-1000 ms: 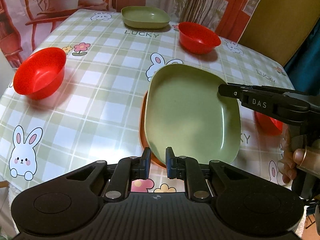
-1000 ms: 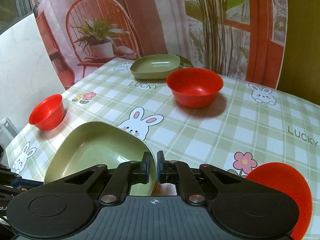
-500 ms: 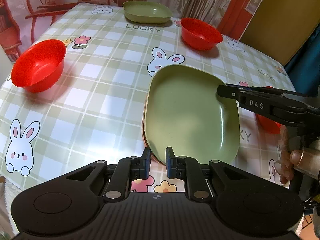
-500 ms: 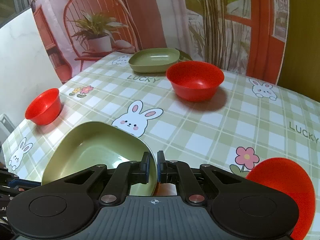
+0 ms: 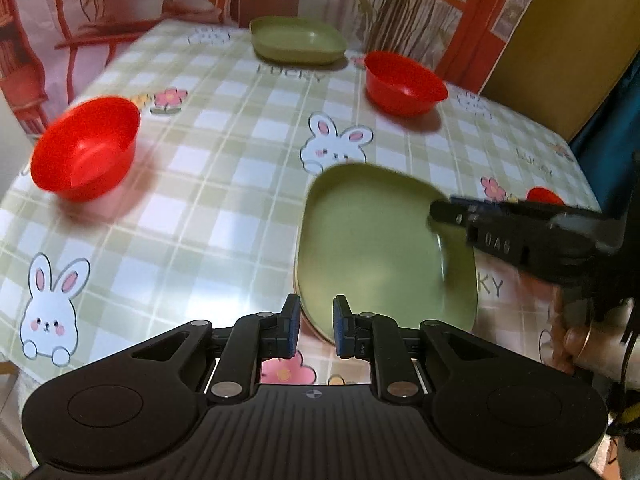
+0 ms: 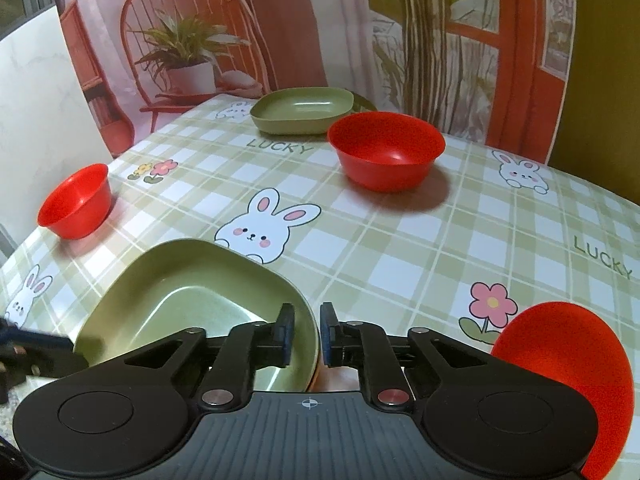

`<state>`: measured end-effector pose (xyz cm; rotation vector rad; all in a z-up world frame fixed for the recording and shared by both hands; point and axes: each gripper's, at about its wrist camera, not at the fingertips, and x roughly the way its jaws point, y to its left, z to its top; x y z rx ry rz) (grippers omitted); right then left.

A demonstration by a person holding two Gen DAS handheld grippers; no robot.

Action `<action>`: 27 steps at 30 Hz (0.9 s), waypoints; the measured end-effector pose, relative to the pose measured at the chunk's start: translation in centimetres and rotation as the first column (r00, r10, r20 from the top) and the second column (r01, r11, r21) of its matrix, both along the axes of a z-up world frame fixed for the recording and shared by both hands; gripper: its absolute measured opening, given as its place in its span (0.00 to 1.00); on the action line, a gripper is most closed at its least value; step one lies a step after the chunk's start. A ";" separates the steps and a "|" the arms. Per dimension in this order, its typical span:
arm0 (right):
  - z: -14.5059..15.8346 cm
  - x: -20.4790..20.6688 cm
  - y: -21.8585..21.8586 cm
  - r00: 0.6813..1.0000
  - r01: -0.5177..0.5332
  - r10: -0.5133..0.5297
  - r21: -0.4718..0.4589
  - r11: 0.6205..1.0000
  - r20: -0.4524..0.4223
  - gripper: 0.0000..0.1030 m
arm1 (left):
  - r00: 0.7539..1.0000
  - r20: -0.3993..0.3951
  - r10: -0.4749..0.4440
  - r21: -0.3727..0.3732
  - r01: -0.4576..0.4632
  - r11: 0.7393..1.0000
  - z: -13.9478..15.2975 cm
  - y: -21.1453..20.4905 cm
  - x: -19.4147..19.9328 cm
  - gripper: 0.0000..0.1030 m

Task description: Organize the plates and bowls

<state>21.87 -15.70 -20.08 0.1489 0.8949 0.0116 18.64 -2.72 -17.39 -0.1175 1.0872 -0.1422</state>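
Left wrist view has the left gripper (image 5: 313, 326) low over the near edge of the table, its two fingers parted by a narrow gap with the near rim of the green plate (image 5: 380, 248) showing in that gap; whether the pads press the rim or only flank it cannot be told. A thin orange edge peeks from under the plate on its left side. Across the plate's right rim reaches the right gripper (image 5: 444, 210), seen from the side and blurred, with the person's right hand (image 5: 576, 336) behind it. Ahead and to the left of the left gripper sits a red bowl (image 5: 86, 148); far ahead lies a second green plate (image 5: 298, 40), and just right of that another red bowl (image 5: 404, 82).

From the right wrist view, the right gripper (image 6: 307, 332) has its fingers astride the plate's (image 6: 192, 296) nearest rim, one finger inside the plate and one outside, clamped on the rim. To its right, close to the camera body, sits a red bowl (image 6: 568, 368) partly hidden by the gripper housing. The large red bowl (image 6: 386, 150) is ahead, the far green plate (image 6: 302, 110) beyond it, and the small red bowl (image 6: 76, 202) off to the left.

A green-and-white checked tablecloth (image 6: 400, 248) with rabbits, flowers and the word LUCKY covers the table. Behind it hangs a printed backdrop (image 6: 192, 40) showing a red chair and a potted plant.
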 end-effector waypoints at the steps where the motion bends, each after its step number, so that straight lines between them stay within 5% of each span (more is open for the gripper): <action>1: -0.1 -0.1 0.1 1.000 0.003 -0.003 -0.005 1.000 0.000 0.19 | 1.000 0.005 0.006 -0.001 -0.006 1.000 0.1 0.1 0.1 0.18; 9: -0.9 -0.7 1.0 1.000 0.019 -0.019 -0.014 1.000 -0.007 0.23 | 0.996 0.091 0.014 0.092 -0.022 0.996 0.3 0.1 3.2 0.18; 27: -1.3 -1.9 0.0 0.995 0.096 -0.095 0.027 0.995 -0.024 0.23 | 0.992 0.072 -0.102 0.152 0.090 0.984 -2.8 -2.3 7.0 0.18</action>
